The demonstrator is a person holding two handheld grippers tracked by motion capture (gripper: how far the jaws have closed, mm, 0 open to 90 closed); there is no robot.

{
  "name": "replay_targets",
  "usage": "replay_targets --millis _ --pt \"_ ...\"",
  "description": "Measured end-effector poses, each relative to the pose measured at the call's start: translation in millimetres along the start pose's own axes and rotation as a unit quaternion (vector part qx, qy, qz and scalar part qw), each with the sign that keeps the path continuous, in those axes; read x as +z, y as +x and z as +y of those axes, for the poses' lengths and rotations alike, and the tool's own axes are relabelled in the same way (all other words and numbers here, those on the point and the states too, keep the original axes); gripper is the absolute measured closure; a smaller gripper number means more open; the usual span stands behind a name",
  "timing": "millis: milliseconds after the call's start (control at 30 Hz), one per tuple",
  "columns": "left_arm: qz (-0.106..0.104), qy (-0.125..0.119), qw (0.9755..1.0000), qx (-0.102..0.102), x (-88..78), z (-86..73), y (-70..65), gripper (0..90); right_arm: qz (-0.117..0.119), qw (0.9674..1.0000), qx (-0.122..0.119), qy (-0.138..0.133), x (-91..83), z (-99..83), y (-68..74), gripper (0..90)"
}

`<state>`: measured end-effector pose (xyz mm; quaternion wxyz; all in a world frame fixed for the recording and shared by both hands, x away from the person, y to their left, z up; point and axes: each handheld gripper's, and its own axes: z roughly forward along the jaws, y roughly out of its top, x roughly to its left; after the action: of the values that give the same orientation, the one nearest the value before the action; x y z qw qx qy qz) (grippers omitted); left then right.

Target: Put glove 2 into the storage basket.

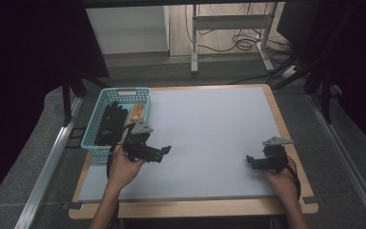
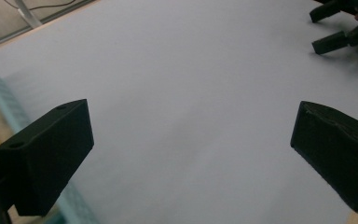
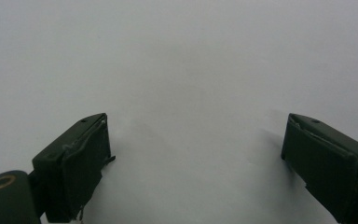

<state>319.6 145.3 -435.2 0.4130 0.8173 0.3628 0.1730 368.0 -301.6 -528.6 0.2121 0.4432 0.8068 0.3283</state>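
Note:
My left gripper [image 1: 164,151] is held just above the pale table [image 1: 209,124] at its front left, right beside the blue basket [image 1: 106,98]. Its jaws stand wide open with nothing between them [image 2: 191,154]. My right gripper [image 1: 250,161] rests low over the table at the front right, pointing left, jaws also wide apart and empty [image 3: 196,158]. Inside the basket lie a black glove [image 1: 110,123] and a tan glove [image 1: 137,113]. The right gripper's fingertips [image 2: 328,43] appear far off at the top right of the left gripper view.
The basket's rim [image 2: 0,100] runs along the left side of the left gripper view. Beyond the table stand a white metal frame [image 1: 231,24] and loose cables [image 1: 245,44] on the floor. Wooden edging [image 1: 190,207] borders the table front.

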Motion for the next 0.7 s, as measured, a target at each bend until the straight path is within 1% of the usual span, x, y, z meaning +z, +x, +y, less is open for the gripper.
replay_targets --millis 67,233,333,400,467,633,700 --pt "-0.003 -0.003 1.0 0.005 3.1 -1.6 -6.3 0.0 0.0 1.0 0.0 0.0 0.0 0.0 0.0 7.6" --pt "-0.016 -0.013 0.9997 0.01 9.6 -6.0 -19.5 0.0 0.0 1.0 0.0 0.0 0.0 0.0 0.0 7.6" --pt "-0.016 -0.014 0.9996 0.017 14.1 -9.3 -26.3 0.0 0.0 1.0 0.0 0.0 0.0 0.0 0.0 7.6" --pt "-0.017 -0.014 0.9996 0.019 17.8 -12.4 -30.2 0.0 0.0 1.0 0.0 0.0 0.0 0.0 0.0 7.6" --pt "-0.019 -0.012 0.9995 0.022 21.8 -15.8 -33.3 0.0 0.0 1.0 0.0 0.0 0.0 0.0 0.1 7.6" --pt "-0.02 -0.011 0.9995 0.021 29.7 -24.7 -39.3 0.0 0.0 1.0 0.0 0.0 0.0 0.0 0.1 7.6" --pt "-0.024 -0.011 0.9994 0.02 31.4 -28.1 -40.5 0.0 0.0 1.0 0.0 -0.001 0.1 -0.1 0.2 7.6"
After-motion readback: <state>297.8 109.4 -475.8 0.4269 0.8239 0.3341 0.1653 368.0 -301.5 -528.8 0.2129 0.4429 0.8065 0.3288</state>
